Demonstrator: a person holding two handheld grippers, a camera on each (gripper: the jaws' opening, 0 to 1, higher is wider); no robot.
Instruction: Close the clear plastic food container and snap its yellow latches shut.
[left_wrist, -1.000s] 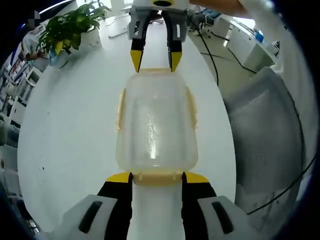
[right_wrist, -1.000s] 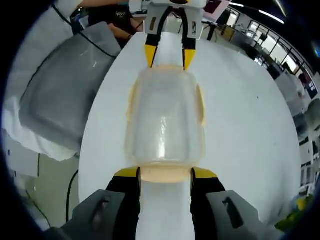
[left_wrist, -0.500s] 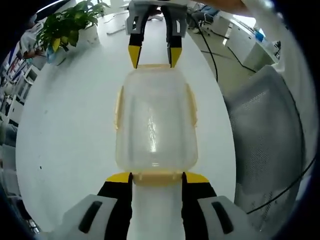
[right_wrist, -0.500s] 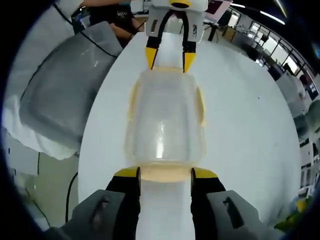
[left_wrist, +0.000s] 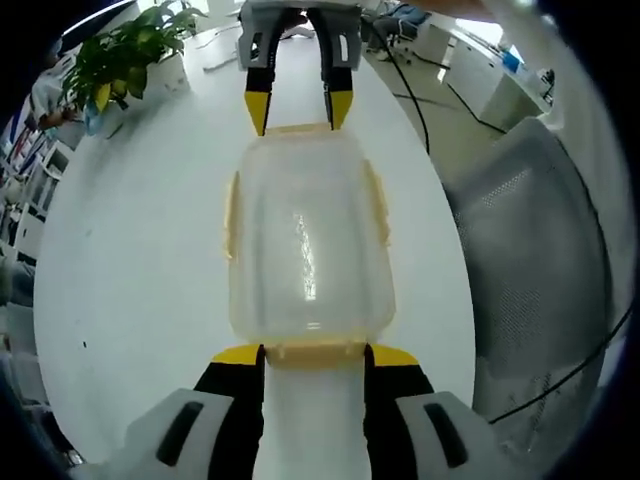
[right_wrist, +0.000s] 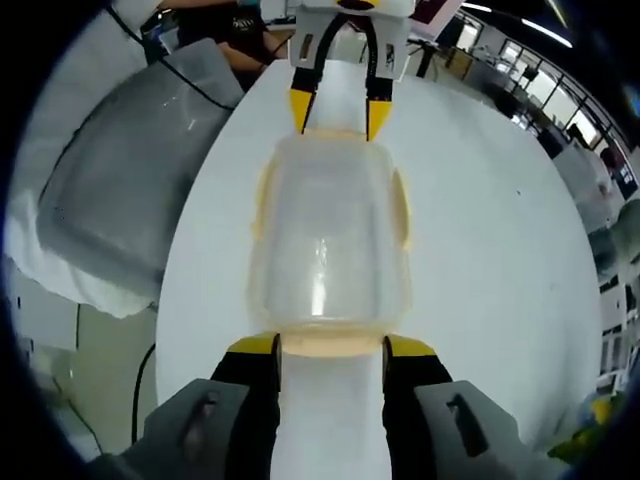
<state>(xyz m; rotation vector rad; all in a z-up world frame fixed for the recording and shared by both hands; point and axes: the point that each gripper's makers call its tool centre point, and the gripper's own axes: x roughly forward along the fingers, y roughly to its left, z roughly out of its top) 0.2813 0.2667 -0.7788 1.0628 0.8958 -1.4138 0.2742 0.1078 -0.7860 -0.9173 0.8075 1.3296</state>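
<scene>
Item: clear food container (left_wrist: 305, 240), lid seated, lying on white table (left_wrist: 130, 250) between 2 grippers; left gripper (left_wrist: 314, 352) and right gripper (right_wrist: 330, 345) face each other, jaws parted astride opposite end yellow latches (right_wrist: 330, 347), gripping nothing, probably placed to press them shut.

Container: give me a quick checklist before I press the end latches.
1. Lid seated on the container: ok, it sits on top and looks level in both views.
2. Left gripper at the near end latch: ok, jaws open, straddling it.
3. Right gripper at the opposite end: ok, jaws open, straddling that latch.
4. End latches snapped: cannot tell.
5. Side latches snapped: cannot tell; they lie along the walls.
6. Table around the container: ok; the plant stands apart at the far edge.
</scene>
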